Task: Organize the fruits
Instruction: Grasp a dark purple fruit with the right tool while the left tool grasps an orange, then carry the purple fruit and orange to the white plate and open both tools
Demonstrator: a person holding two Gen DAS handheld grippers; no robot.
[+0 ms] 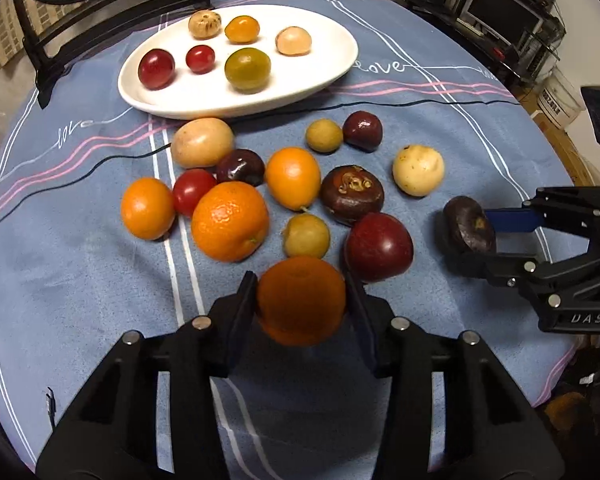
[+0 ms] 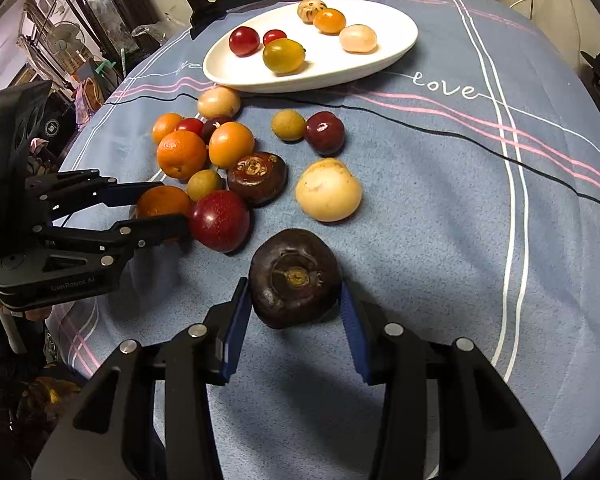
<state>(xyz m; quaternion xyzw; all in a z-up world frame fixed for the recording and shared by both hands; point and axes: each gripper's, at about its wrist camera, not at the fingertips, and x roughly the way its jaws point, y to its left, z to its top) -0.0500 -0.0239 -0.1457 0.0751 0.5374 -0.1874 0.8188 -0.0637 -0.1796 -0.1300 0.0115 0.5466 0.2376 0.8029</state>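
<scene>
Fruits: six sit on the white plate (image 1: pixel 340 68), a dozen wait on the surface (image 1: pixel 460 128); left gripper (image 1: pixel 300 304) pinches an orange (image 1: pixel 300 300), right gripper (image 2: pixel 296 308) clasps a dark water chestnut (image 2: pixel 294 276).

"love" on tablecloth (image 2: pixel 440 152); "GenRobot AI" on left tongs (image 2: pixel 162 214).

Right tool (image 2: pixel 294 316) clamped on dark water chestnut (image 2: pixel 294 278), lower centre. Left tool (image 2: pixel 160 210) grips orange (image 2: pixel 162 202), centre left. White plate (image 2: pixel 396 46) top of frame.
</scene>
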